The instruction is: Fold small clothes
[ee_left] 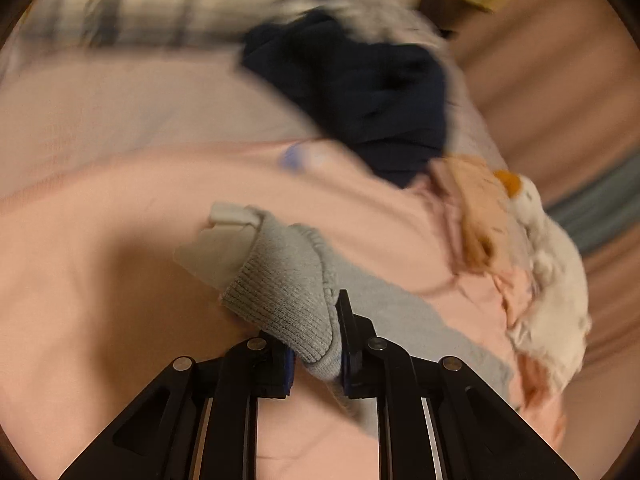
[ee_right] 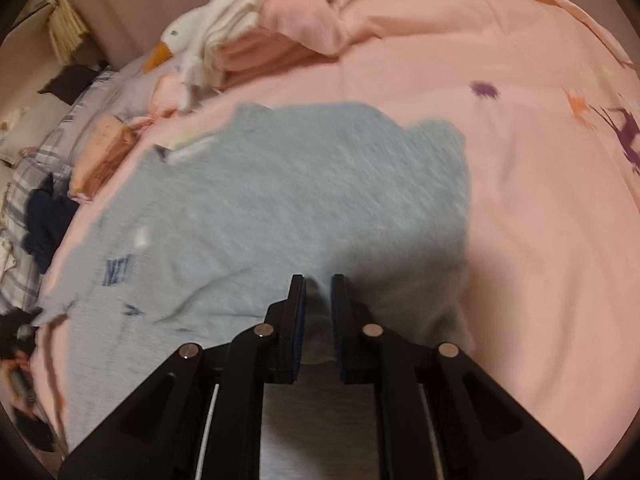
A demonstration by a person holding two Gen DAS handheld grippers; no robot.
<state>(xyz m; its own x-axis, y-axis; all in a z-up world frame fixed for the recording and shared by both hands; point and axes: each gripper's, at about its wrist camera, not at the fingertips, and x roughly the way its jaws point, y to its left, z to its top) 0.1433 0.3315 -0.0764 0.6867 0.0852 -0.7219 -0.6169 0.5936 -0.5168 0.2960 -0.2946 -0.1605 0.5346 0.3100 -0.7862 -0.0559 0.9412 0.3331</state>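
Left gripper (ee_left: 316, 344): closed on the ribbed cuff (ee_left: 280, 296) of the grey sweatshirt (ee_right: 280, 208), with a white tag (ee_left: 224, 240) exposed.
Right gripper (ee_right: 319, 320): nearly closed, a pinch of the sweatshirt's grey edge held between the jaws.
Sweatshirt: spread on the pink bedspread (ee_right: 520, 200).
Risk: a thin pinch may be lost if pulled unevenly; the fold is judged likely to skew.
Room: open bedspread to the right; crowded on the left by the goose plush (ee_right: 188, 40), folded pink clothes (ee_right: 280, 36) and navy garment (ee_left: 360, 96).
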